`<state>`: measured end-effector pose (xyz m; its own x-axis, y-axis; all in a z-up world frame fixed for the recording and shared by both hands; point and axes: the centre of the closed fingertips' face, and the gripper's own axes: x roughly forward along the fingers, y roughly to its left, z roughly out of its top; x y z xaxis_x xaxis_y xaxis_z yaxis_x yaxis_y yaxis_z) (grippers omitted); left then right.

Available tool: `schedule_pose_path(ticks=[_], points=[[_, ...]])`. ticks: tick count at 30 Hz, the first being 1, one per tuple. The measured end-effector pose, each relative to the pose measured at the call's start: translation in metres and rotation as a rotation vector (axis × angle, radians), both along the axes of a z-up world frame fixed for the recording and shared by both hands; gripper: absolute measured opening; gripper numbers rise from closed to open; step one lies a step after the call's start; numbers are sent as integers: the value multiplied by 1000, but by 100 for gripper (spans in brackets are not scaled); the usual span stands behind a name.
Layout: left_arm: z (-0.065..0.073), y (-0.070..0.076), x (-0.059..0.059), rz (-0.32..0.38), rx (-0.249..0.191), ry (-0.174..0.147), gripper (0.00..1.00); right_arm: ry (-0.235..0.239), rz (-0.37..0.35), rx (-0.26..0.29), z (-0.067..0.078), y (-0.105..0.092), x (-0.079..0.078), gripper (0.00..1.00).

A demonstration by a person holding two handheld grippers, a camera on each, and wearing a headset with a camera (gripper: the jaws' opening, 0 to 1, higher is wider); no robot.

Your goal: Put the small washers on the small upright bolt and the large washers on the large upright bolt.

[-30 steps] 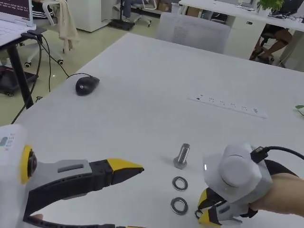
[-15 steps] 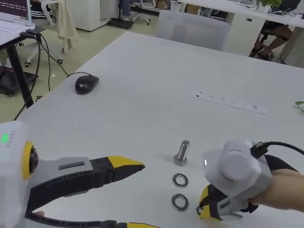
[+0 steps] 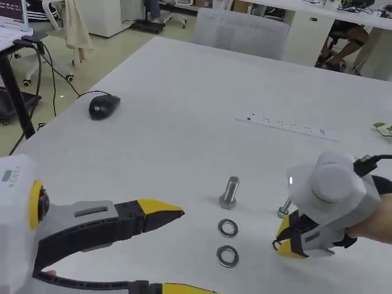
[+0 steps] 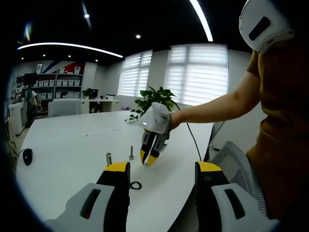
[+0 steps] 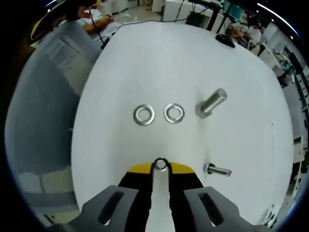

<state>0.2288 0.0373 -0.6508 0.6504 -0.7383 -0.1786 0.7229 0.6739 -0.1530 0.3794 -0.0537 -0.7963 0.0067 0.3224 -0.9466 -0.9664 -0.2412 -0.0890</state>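
1. The right gripper (image 5: 161,170) has its fingers clenched on one small washer (image 5: 158,166), pinched edge-on at the very tips. This grip likely leaves the hole free to drop over a shank.
2. That gripper hangs just beside the small upright bolt (image 3: 283,208), tips angled down at the counter (image 3: 184,110). It looks poised to thread the washer on, which is not yet done.
3. The left gripper (image 4: 162,170) hovers low at the near side with its fingers spread wide and nothing between them. I judge it is waiting, kept well apart from the bolts so as not to crowd the other gripper.
4. The large upright bolt (image 3: 228,193) stands head-down on the counter, so its threaded end points up, ready to receive washers.
5. Count: two bolts – one large, one small. Two large washers (image 3: 228,228) lie flat on the counter in a short row just beside the large bolt, near each other but apart. One small washer is in view, the one being held.
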Motion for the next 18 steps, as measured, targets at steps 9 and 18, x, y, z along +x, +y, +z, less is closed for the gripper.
schedule_pose_path(ticks=[9,18], points=[[-5,0,6,-12,8,14,53,-34,-50,4,16,-17,25,12],[-8,0,11,-21,11,24,53,-67,-72,12,31,-22,44,12]])
